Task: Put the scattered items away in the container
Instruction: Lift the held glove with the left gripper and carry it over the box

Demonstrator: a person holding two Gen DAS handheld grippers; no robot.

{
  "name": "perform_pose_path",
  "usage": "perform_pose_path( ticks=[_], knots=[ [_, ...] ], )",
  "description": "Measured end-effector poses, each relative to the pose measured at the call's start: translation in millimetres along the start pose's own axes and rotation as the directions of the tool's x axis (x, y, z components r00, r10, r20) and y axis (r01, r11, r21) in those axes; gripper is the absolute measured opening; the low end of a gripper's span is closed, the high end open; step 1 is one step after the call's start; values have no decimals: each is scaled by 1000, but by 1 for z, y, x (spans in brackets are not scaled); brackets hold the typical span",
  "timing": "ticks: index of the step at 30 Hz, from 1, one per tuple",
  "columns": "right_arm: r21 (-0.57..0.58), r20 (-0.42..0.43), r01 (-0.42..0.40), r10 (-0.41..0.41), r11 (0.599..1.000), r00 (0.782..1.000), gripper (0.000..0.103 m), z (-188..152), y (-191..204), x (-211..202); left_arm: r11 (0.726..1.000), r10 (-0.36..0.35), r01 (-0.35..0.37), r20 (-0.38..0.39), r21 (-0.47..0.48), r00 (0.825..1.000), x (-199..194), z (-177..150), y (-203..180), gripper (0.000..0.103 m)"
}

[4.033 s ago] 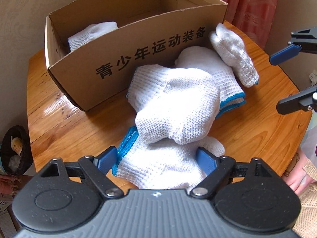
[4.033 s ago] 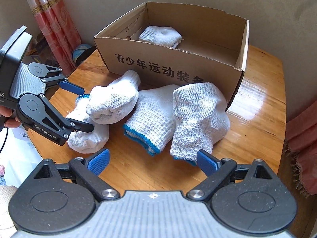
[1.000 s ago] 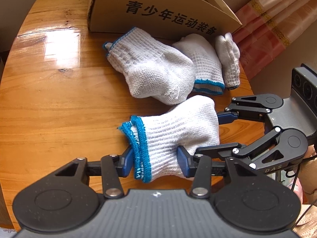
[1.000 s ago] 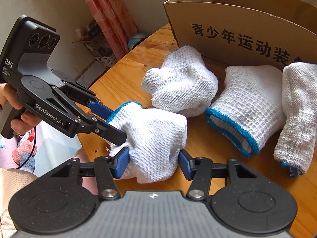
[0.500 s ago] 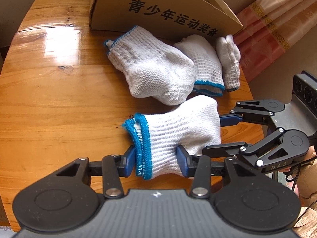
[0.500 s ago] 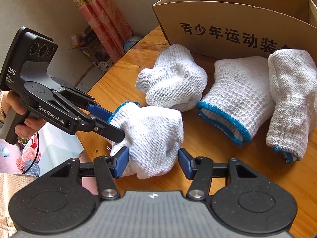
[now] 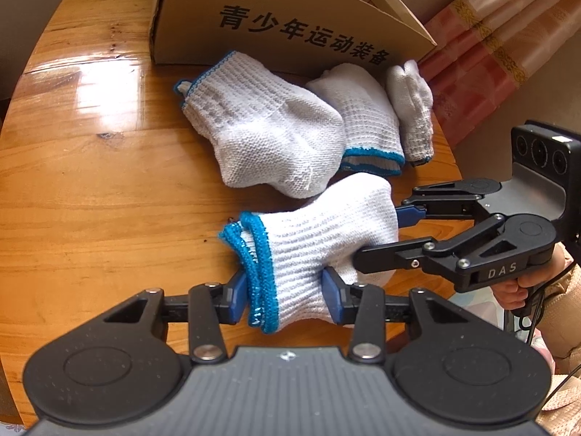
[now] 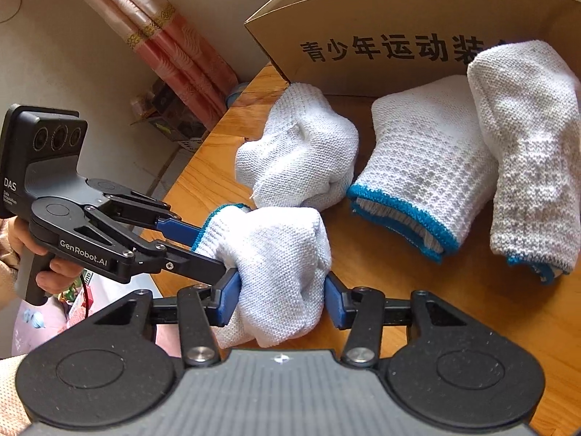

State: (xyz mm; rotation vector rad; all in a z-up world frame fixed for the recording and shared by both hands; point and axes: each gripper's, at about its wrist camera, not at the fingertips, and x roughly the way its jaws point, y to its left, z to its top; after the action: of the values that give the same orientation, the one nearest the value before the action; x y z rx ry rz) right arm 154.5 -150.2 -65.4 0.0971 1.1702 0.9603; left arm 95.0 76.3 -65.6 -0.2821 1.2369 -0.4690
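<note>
While both tools grip one rolled pair of gloves (image 7: pixel 319 239) at once, the plainest risk is that they pull against each other. The left tool (image 7: pixel 283 299) has its jaws closed most of the way onto the blue-cuffed end, and they have just been closing with the cloth between them. The right tool (image 8: pixel 281 299) pinches the rounded white end, a little wider, and its jaws have also just been closing on the cloth. The bundle hangs between them near the bench (image 7: pixel 90 189) edge closest to the person, well short of the cardboard box (image 7: pixel 290 18) at the far side.

If one tool lifts or twists before the other lets go, the roll could stretch open and come undone, or the soft knit could slide out of the looser grip and drop. So close to that near edge, a dropped bundle might go off the bench. Three more bundles (image 7: pixel 261 130) lie just in front of the box wall, so a low carry towards the box may drag over them and push them about
</note>
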Motion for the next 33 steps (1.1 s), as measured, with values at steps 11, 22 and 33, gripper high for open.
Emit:
perform_pose_path(
  ticks=[11, 22, 33],
  knots=[
    [-19, 0, 40, -40, 999, 999, 54, 11, 10, -22, 1000, -15, 14, 25, 28, 1000, -13, 7, -18, 38],
    [-67, 48, 75, -72, 995, 996, 54, 20, 23, -55, 996, -17, 9, 81, 92, 997, -37, 16, -42, 38],
    [-111, 104, 128, -117, 985, 988, 54, 42, 30, -86, 989, -4, -14, 123, 149, 992, -52, 41, -63, 38]
  ],
)
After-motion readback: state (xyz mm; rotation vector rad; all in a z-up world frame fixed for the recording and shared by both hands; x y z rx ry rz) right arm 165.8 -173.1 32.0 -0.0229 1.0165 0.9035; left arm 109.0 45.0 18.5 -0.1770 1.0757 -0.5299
